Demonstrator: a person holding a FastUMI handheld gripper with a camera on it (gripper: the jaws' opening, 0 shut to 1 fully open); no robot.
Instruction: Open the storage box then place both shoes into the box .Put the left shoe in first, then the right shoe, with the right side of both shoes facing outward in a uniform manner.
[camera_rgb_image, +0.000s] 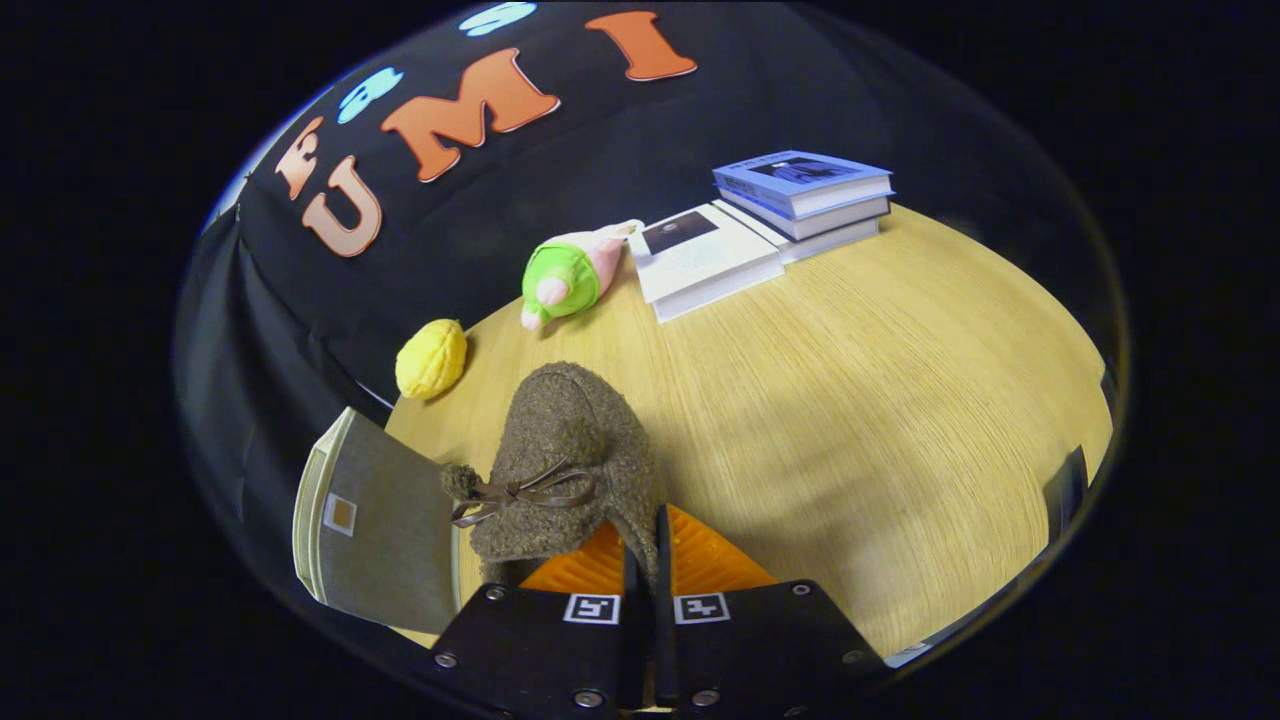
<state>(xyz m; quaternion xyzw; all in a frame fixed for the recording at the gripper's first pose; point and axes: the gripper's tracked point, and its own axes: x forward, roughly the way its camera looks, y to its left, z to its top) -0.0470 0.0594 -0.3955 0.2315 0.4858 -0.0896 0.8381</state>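
Your gripper (645, 555) has its fingers pressed together on the heel rim of the fuzzy brown shoe (565, 465), held above the counter (850, 400) beside the storage box (375, 520); that thin pinch could let it swing or slip.

Brown fuzzy shoe (570, 470), grey box (385, 535), yellow wood-grain table (880, 420).
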